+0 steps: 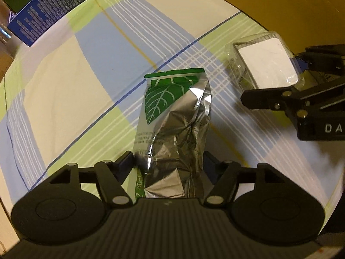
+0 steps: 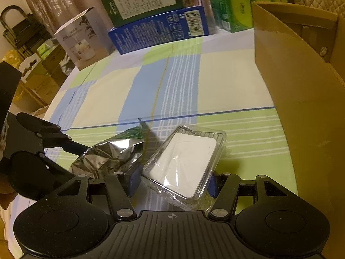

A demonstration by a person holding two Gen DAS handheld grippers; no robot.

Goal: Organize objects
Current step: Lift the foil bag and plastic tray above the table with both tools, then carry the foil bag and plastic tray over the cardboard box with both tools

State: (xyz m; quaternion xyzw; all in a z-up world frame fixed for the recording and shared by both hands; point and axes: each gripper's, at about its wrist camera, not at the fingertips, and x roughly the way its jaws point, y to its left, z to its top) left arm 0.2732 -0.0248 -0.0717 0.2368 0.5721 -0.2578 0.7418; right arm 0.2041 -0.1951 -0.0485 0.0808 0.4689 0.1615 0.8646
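— Checked cloth is covering the surface (image 2: 215, 82) we are working over, with a cardboard box (image 2: 301, 99) standing at its right edge. Which step are we in?

— We are carrying two things at once, likely toward that box. Our left tongs (image 1: 168, 164) are standing about half open around the lower end of the foil pouch (image 1: 174, 116); whether the pads are pressing on it we cannot tell.

— And the right?

— Our right tongs (image 2: 172, 183) are clamping the near end of the clear case (image 2: 185, 161), which is sitting just right of the pouch.

— How are they lying?

— The pouch is running lengthwise away from the left tongs, its green leaf end farthest out. The case is stretching up and rightward, toward the box.

— Next?

— We are judging that both need swinging rightward and over the box wall, without the pouch slipping.
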